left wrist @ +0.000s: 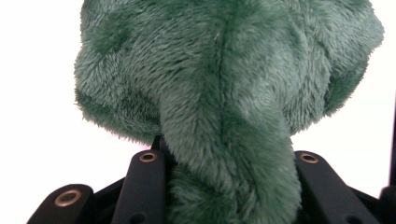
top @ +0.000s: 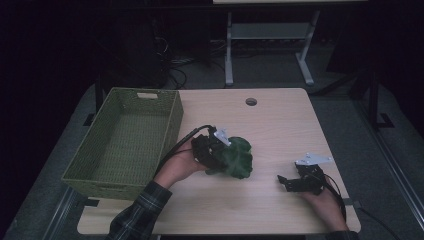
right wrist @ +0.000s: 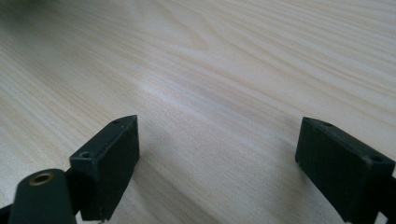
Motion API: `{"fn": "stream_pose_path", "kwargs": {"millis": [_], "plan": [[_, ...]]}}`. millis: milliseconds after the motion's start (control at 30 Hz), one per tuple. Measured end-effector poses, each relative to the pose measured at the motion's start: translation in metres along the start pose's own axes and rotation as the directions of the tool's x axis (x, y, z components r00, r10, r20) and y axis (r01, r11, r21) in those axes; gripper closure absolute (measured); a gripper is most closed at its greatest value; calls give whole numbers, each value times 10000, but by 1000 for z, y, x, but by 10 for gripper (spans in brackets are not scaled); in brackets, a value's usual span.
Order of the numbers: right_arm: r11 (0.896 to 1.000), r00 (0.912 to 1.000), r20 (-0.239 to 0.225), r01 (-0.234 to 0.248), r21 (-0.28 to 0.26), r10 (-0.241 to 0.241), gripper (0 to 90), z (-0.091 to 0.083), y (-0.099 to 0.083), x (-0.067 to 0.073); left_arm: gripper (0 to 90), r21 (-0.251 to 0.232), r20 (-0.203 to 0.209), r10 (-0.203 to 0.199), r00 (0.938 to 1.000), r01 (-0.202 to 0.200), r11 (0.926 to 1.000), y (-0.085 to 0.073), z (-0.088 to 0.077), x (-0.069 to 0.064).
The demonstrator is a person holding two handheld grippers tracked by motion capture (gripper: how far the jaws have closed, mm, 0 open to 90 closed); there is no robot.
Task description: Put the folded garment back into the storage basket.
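Beside the green basket [top: 125, 140], my left claw [top: 220, 150] clamps the green plush toy [top: 235, 157]; right claw [top: 290, 182] rests agape on the counter [top: 270, 120]. Next, probably, lift it basketward.

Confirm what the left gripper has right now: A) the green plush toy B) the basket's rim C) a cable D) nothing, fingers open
A: in the left gripper view, the left gripper is closed on the stem of the plush toy, with a black finger on each side of it.
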State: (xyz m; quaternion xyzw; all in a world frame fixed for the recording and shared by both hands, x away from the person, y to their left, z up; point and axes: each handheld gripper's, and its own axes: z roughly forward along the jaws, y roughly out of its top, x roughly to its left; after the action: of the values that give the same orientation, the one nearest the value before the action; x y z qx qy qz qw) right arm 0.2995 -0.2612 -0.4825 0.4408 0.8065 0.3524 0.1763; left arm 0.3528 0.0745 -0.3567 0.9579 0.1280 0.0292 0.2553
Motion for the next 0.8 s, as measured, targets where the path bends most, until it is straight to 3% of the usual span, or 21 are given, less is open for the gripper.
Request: {"fn": "stream_pose_path", "kwargs": {"millis": [200,400,600,800], "plan": [[10000,10000,4,-6,4,6,132,0,0,0,617,-247,-91,-354,9993,352,9991,-5,-23,5],[10000,10000,6,-3,3,3,132,0,0,0,613,-297,-437,-577,9974,564,9980,-11,-47,12],[10000,10000,-8,-25,13,25,132,0,0,0,607,-401,-718,-893,9934,866,9954,-19,-69,19],[10000,10000,-7,-27,13,27,132,0,0,0,607,-547,-982,-1376,9856,1327,9897,-31,-89,27]]}}
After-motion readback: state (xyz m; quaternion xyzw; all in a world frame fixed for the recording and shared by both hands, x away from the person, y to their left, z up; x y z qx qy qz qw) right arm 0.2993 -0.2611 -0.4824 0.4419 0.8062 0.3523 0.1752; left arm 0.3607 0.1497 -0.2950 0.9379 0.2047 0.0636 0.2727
